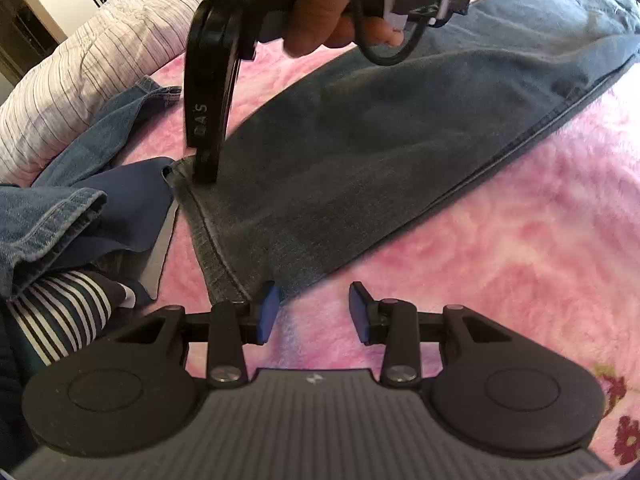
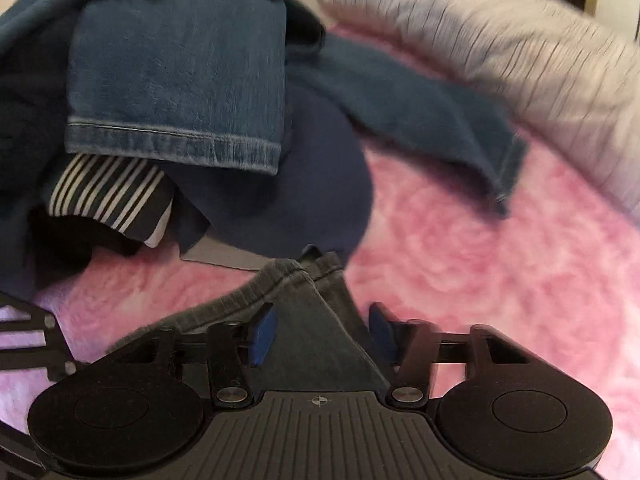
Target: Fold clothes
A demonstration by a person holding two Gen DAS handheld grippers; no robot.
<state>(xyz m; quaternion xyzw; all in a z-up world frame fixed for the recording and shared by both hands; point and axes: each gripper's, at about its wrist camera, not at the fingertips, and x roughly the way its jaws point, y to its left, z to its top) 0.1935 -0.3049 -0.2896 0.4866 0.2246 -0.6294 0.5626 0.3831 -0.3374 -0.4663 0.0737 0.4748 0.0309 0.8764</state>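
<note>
Grey jeans (image 1: 380,152) lay between my right hand-held gripper's (image 2: 322,334) parted fingers; my left hand-held gripper (image 1: 313,312) gaped beside their hem.

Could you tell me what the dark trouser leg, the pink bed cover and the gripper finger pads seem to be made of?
The dark trouser leg looks like faded grey-black denim: matte twill, stitched hem and side seam. The pink bed cover seems a plush fleece, with fuzzy mottled pile. The left gripper carries blue finger pads, probably matte rubber or foam; I cannot tell which.
</note>
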